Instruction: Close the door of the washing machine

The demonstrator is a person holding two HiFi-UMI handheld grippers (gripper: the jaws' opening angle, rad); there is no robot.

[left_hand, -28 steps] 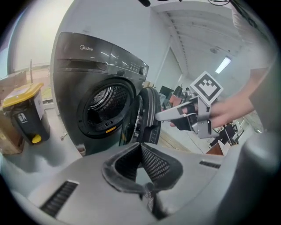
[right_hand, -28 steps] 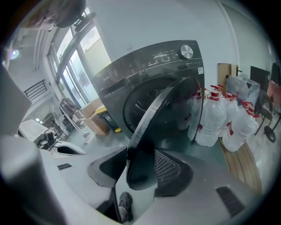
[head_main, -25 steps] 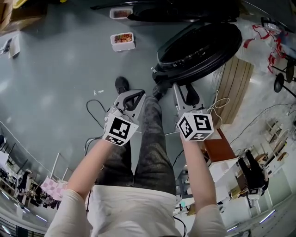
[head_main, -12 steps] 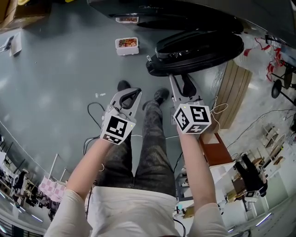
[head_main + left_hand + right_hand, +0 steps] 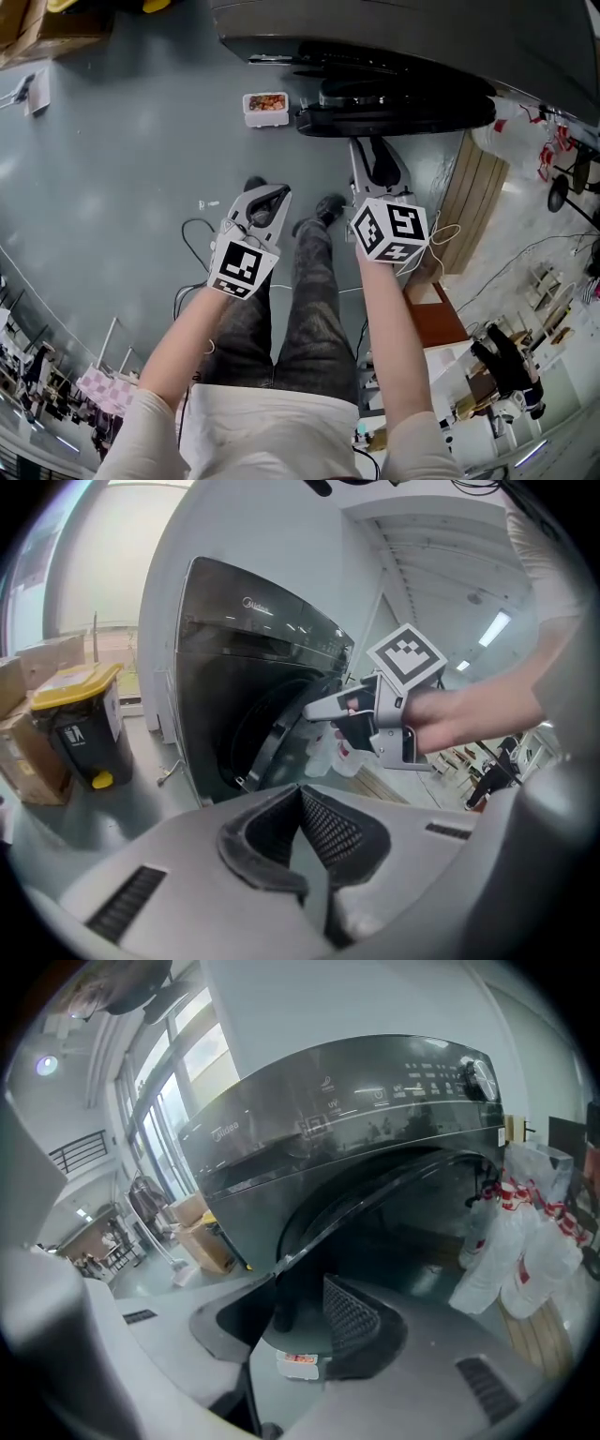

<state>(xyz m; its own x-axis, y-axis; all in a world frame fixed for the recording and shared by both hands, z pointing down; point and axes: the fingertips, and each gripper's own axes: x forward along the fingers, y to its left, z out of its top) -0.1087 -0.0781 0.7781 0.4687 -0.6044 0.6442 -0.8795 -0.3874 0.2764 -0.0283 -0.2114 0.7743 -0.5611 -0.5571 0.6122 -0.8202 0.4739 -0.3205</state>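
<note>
The dark front-loading washing machine (image 5: 394, 37) fills the top of the head view. Its round black door (image 5: 403, 98) stands almost against the front, a narrow gap left. My right gripper (image 5: 375, 155) reaches up to the door's near edge. In the right gripper view the door's rim (image 5: 375, 1194) runs down between the jaws of my right gripper (image 5: 295, 1321), which are closing with a gap still showing at the pads. My left gripper (image 5: 265, 199) hangs to the left, apart from the door, shut with nothing in it; its tips (image 5: 300, 794) meet.
A small food container (image 5: 265, 106) lies on the grey floor left of the door. A wooden board (image 5: 473, 187) and white plastic bags (image 5: 525, 1241) stand right of the machine. A yellow-lidded bin (image 5: 84, 724) and cardboard boxes (image 5: 23, 752) stand on its far side.
Both grippers have moved forward toward the machine. The door has swung from wide open to nearly against the front, with the right gripper at its edge.
</note>
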